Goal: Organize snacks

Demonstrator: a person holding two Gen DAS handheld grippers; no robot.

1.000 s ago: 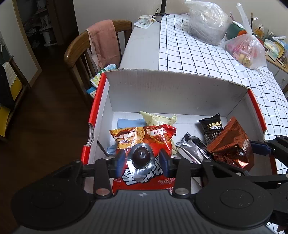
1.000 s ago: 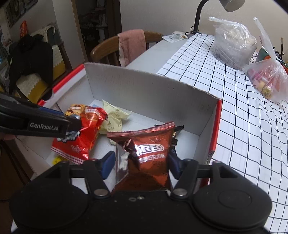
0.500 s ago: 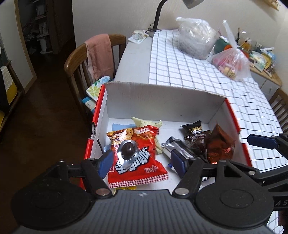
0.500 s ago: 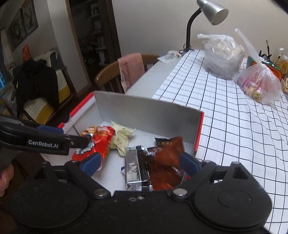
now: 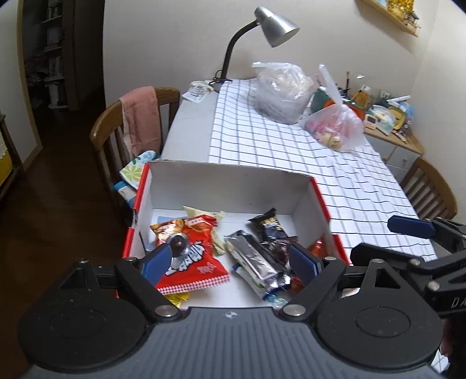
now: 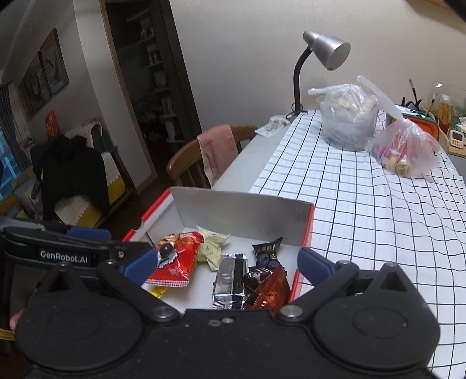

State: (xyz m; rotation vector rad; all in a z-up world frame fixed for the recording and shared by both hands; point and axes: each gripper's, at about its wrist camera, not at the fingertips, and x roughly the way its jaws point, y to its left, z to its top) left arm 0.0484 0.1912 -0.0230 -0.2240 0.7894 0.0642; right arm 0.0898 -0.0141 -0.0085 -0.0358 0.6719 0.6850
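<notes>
A white box with a red rim (image 5: 233, 186) (image 6: 241, 215) stands at the table's near end. Several snacks lie in it. A red chip bag (image 5: 192, 262) (image 6: 177, 259) is at the left. A silver packet (image 5: 253, 256) (image 6: 230, 280) and a black packet (image 5: 268, 226) lie in the middle. A brown Oreo packet (image 6: 268, 291) is at the right. My left gripper (image 5: 230, 259) hangs above the box, its jaws opening with nothing between them. My right gripper (image 6: 227, 262) is likewise above the box, jaws opening wide and holding nothing.
A checked cloth (image 5: 291, 151) covers the table beyond the box. Two filled plastic bags (image 5: 279, 90) (image 5: 335, 125) and a desk lamp (image 5: 273, 26) stand at the far end. A wooden chair with a pink towel (image 5: 139, 122) is at the left.
Both grippers opened and let go: the red chip bag and the brown Oreo packet now lie in the box. Both grippers rose and drew back from it.
</notes>
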